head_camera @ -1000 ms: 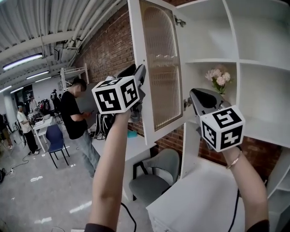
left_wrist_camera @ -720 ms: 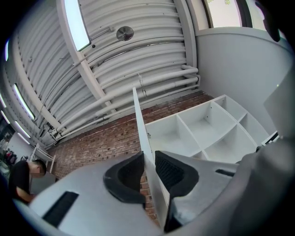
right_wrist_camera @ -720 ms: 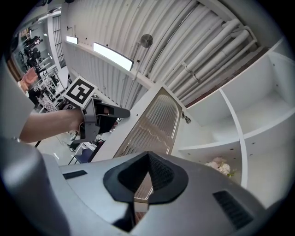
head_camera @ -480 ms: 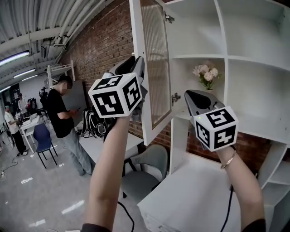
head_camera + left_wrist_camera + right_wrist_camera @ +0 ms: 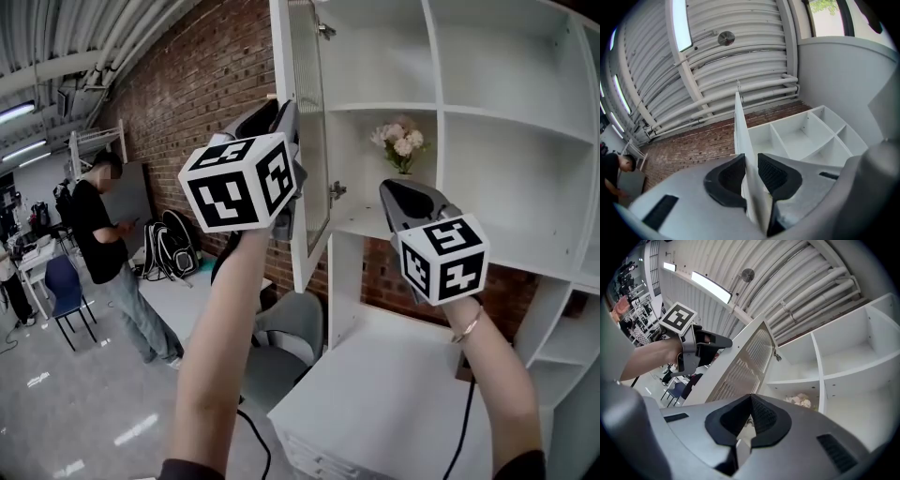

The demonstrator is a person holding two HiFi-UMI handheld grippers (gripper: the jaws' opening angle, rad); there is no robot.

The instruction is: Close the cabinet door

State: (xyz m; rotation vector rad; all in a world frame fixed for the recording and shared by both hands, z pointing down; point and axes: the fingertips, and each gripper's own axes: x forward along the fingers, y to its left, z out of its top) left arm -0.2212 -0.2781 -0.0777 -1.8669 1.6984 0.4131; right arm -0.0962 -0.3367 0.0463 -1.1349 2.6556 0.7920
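And the left claw [image 5: 751, 164] has just closed, pinching the edge of the open door [image 5: 740, 126], while the right claw [image 5: 750, 399] hangs pressed together, empty, before the shelves [image 5: 487, 114].

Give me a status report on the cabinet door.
Left gripper just closed on door edge. Right gripper shut, empty, near opening. Door open. Flowers inside on shelf, likely clear.

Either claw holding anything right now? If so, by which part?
Left claw has just closed on the cabinet door, pinching its free edge, opposite the hinges. Right claw is shut and empty.
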